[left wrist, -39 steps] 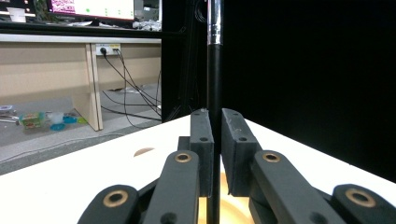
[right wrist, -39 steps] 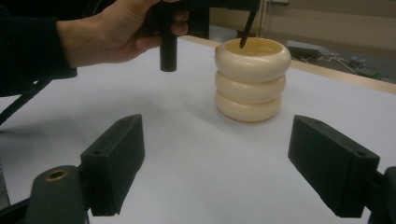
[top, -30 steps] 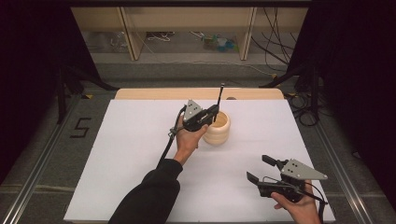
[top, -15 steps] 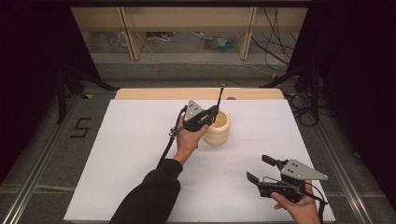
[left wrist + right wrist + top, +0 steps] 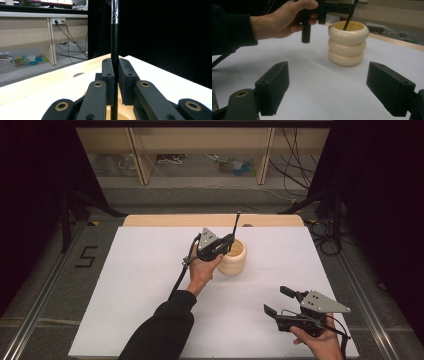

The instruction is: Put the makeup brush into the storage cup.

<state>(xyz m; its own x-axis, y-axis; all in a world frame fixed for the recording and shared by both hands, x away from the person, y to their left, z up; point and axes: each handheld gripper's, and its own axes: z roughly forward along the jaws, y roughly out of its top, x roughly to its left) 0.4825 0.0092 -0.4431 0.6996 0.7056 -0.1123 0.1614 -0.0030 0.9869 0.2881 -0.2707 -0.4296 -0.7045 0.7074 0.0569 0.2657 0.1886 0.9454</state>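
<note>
a thin black rod (image 5: 114, 50) is clamped upright by the left gripper (image 5: 226, 243), its lower end already inside the cream pot (image 5: 233, 256) near the table's (image 5: 125, 285) far edge. release is left. the right gripper (image 5: 276, 303) is held wide and empty at the near right corner.

A lab or recording studio: a white-topped table (image 5: 150, 285) stands between black curtains (image 5: 380, 195) at 9 and 3 o'clock. At 12 o'clock, a plain wooden shelf unit (image 5: 140, 157) shelters loose cables (image 5: 295, 167) and clutter. A taped number marks the floor (image 5: 86, 256) at 9 o'clock.
</note>
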